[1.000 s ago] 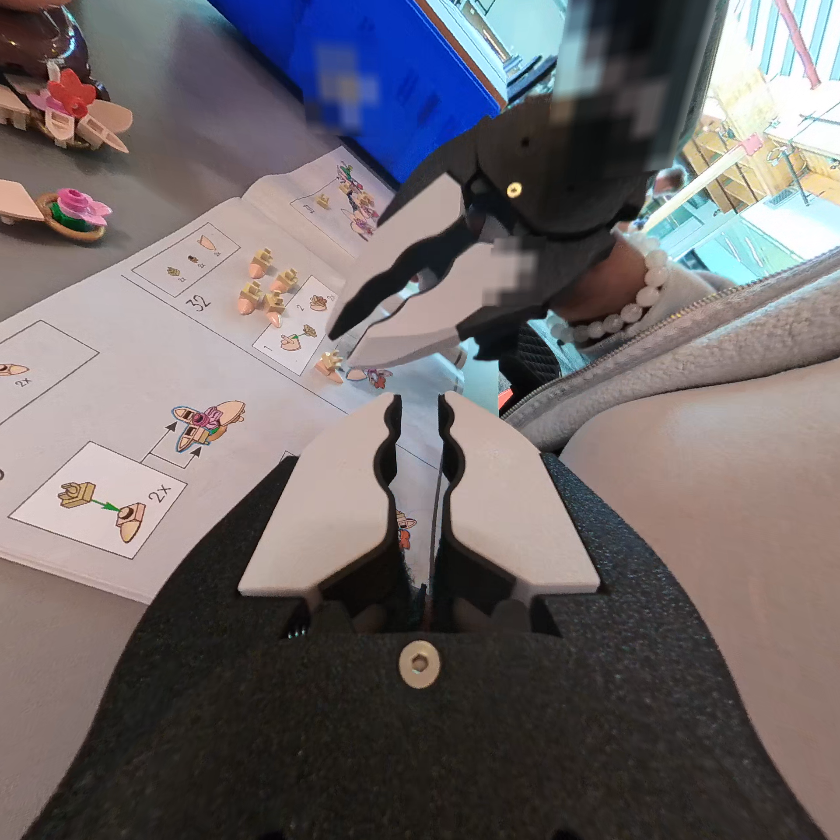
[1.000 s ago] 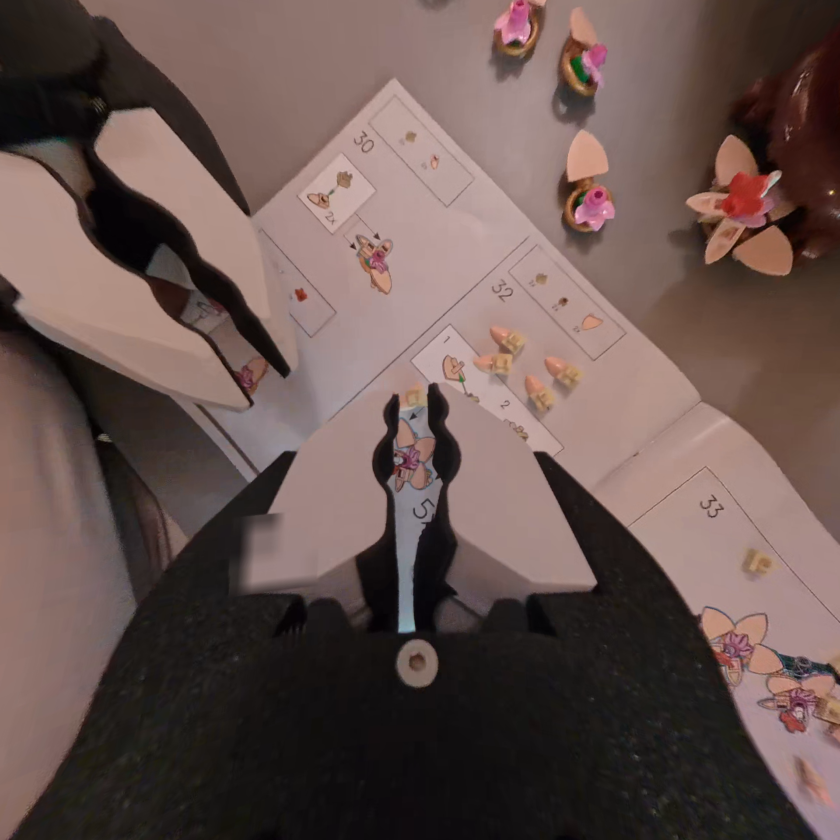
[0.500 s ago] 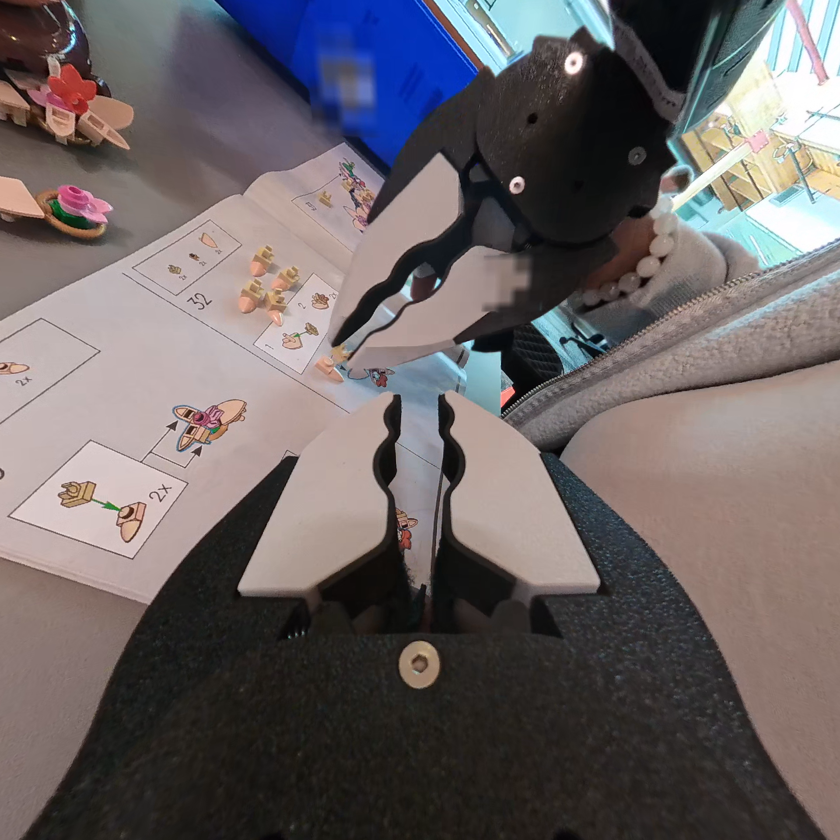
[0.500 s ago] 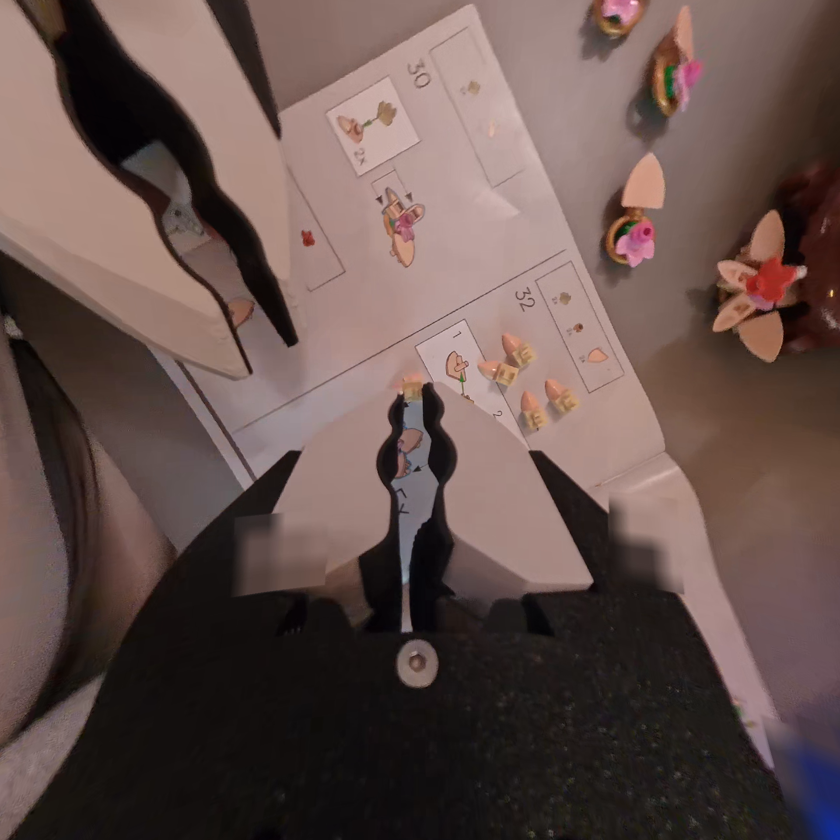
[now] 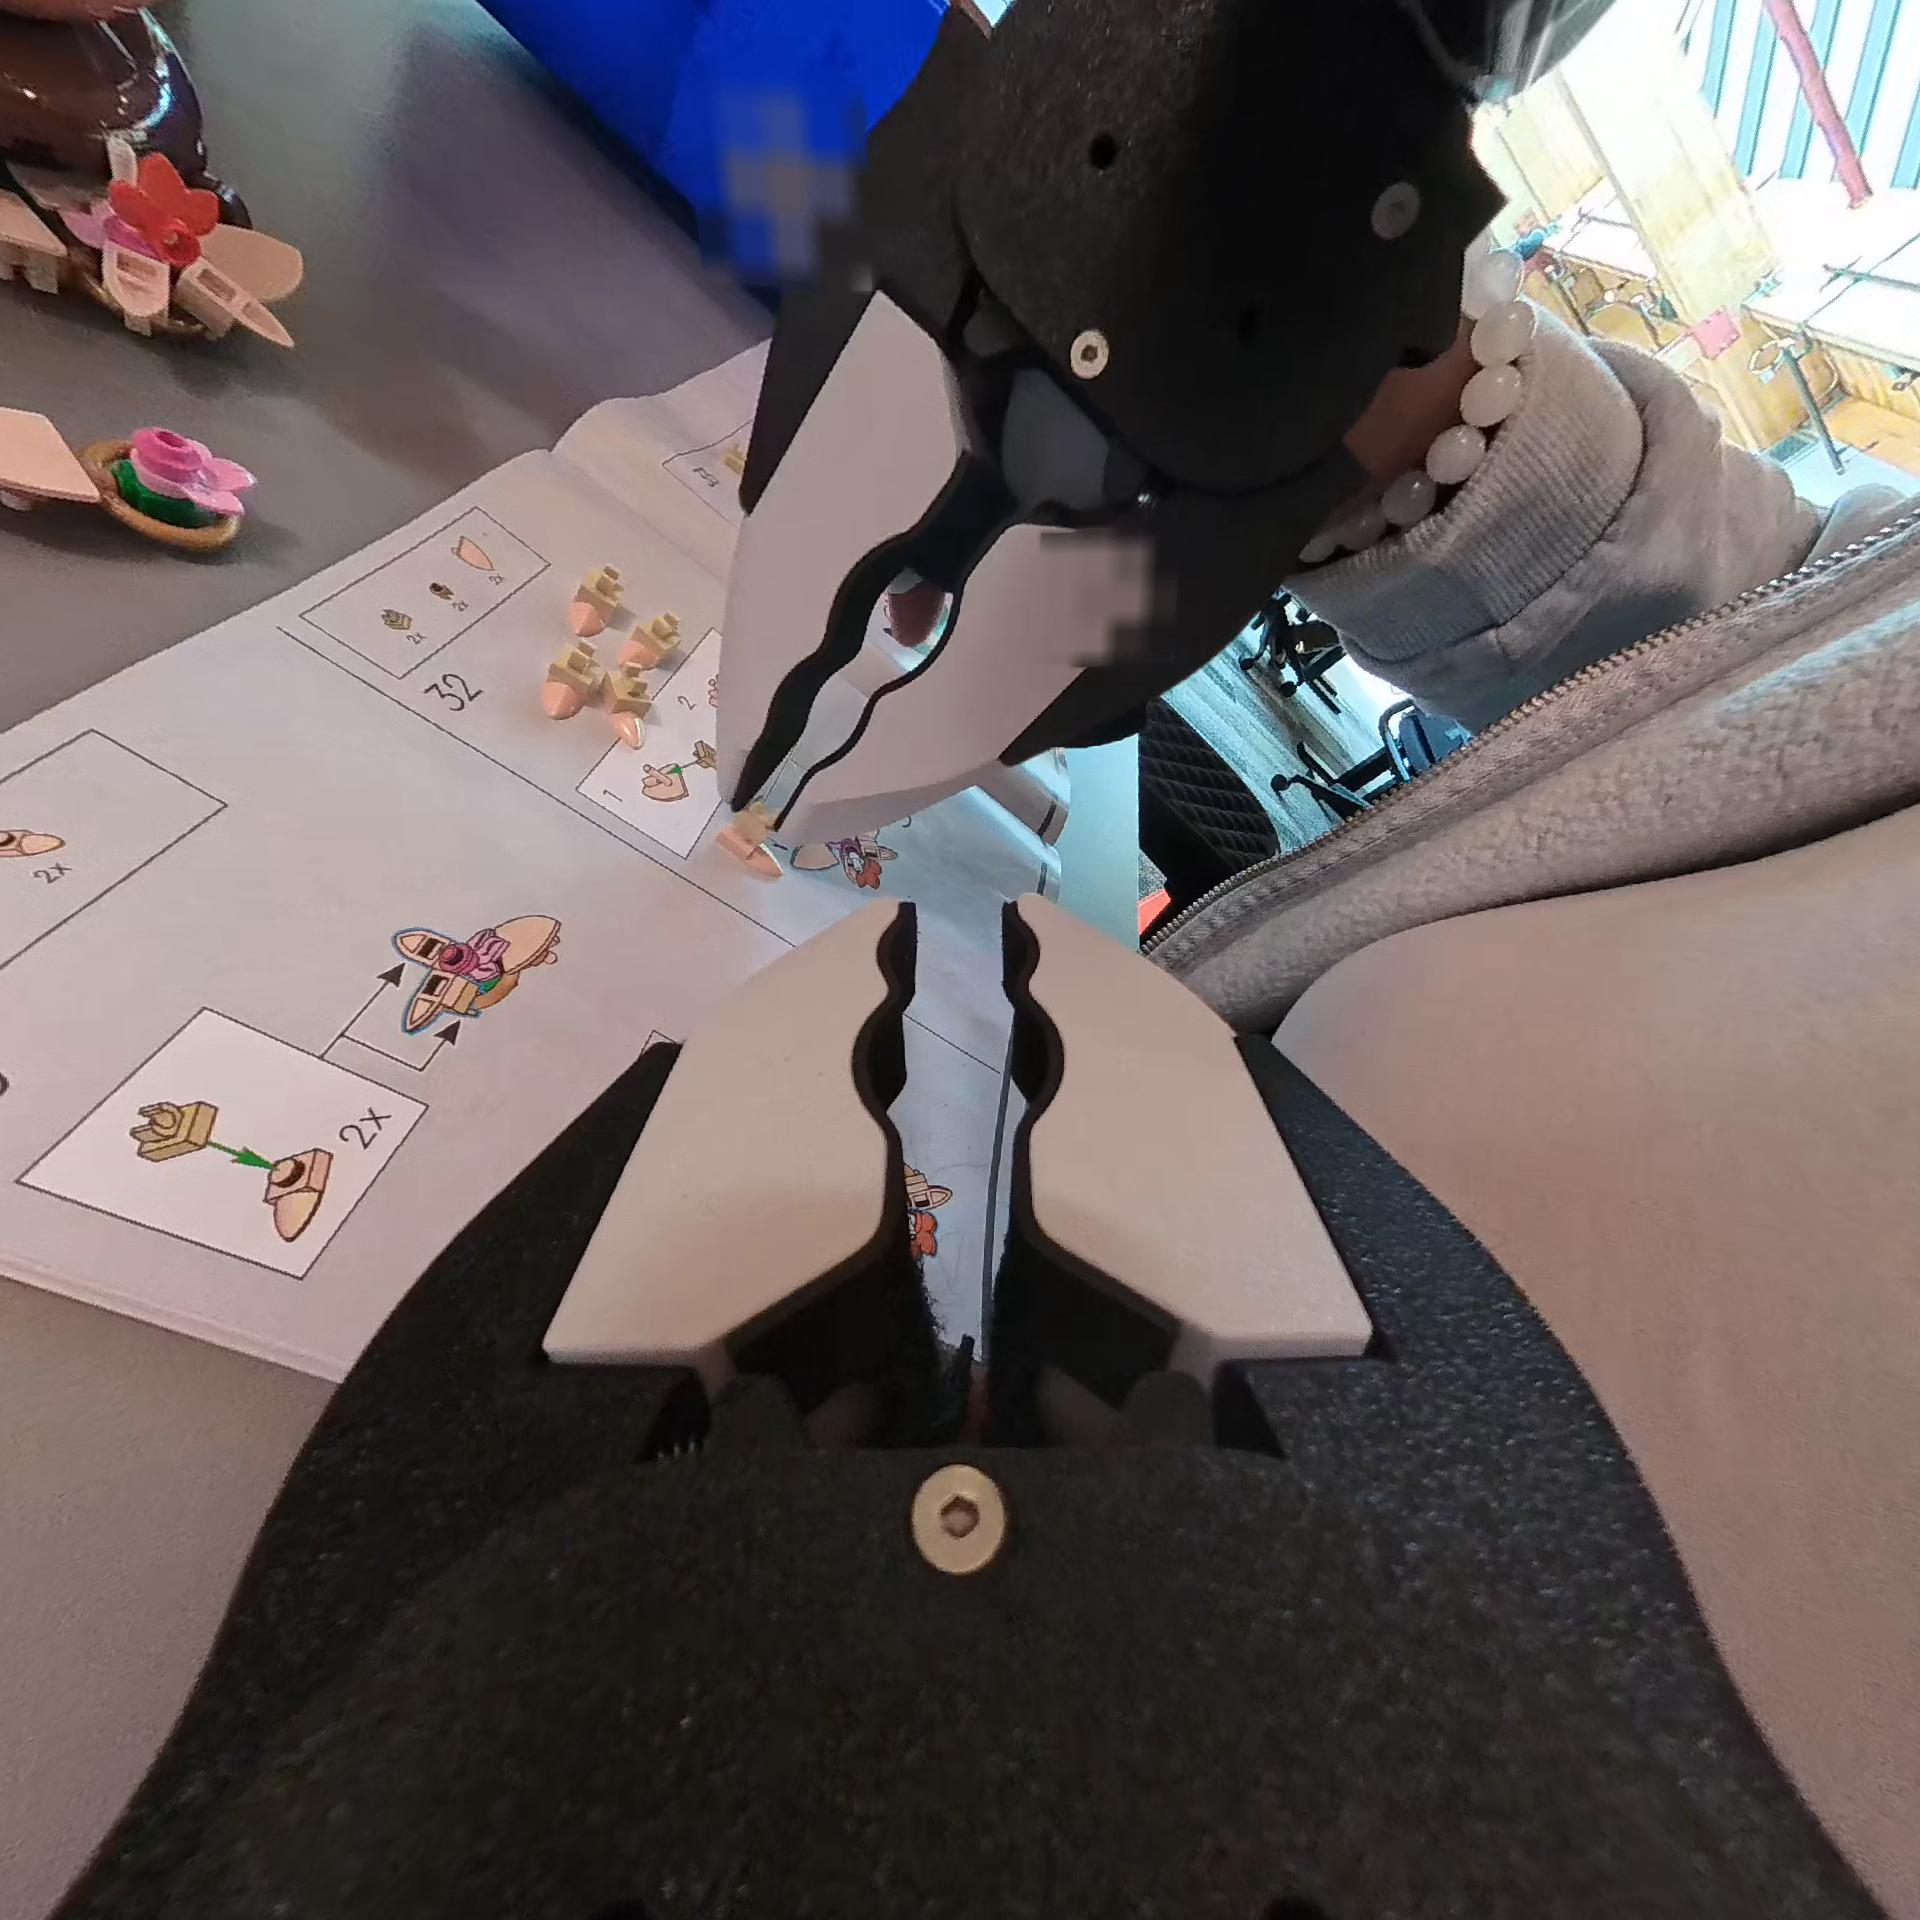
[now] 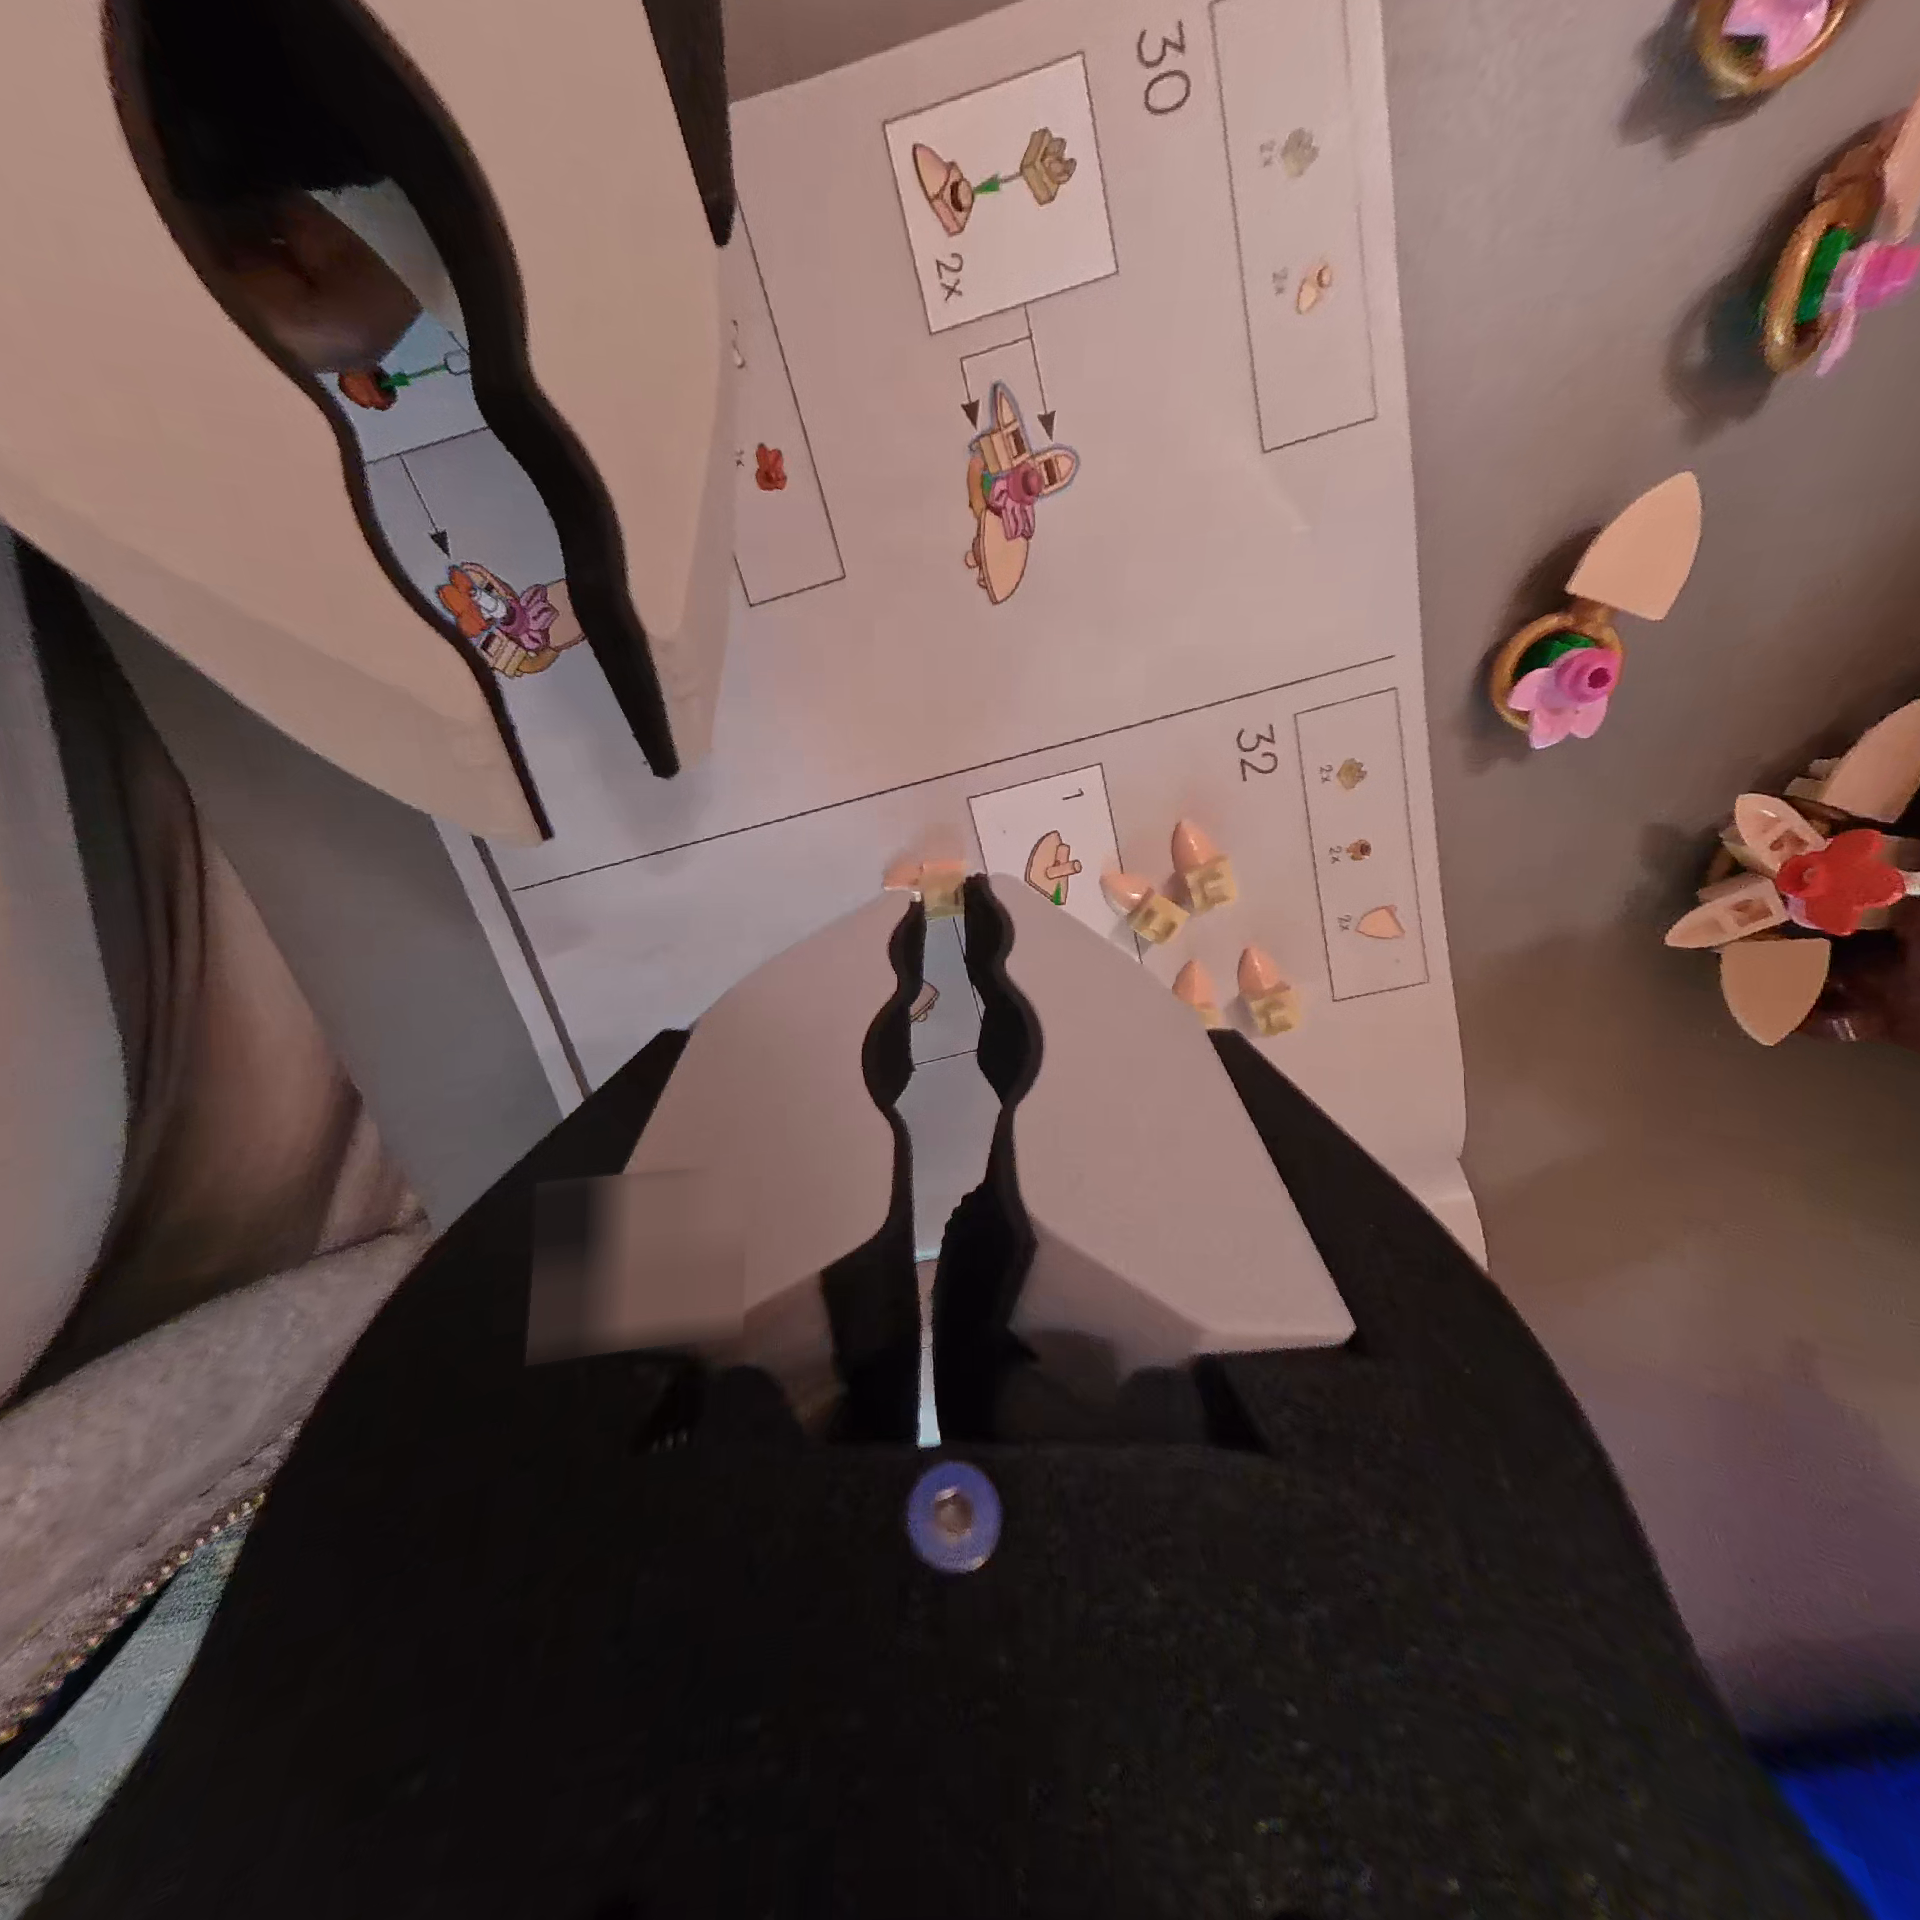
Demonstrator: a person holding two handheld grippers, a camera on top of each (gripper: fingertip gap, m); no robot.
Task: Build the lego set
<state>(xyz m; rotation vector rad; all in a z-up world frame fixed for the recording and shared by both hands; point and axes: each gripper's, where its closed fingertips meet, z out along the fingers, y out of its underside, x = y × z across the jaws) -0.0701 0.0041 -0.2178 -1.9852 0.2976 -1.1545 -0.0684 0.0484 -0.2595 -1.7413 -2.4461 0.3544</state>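
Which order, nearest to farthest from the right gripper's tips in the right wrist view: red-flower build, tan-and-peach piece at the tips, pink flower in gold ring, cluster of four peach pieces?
1. Tan-and-peach piece: between the right gripper fingertips, on the instruction booklet.
2. Cluster of four peach pieces: just right, on the booklet.
3. Pink flower in gold ring: upper right, on the grey table.
4. Red-flower build: far right edge.

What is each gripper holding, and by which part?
The right gripper pinches a small petal piece by its tan clip end, on the booklet. The left gripper holds nothing.
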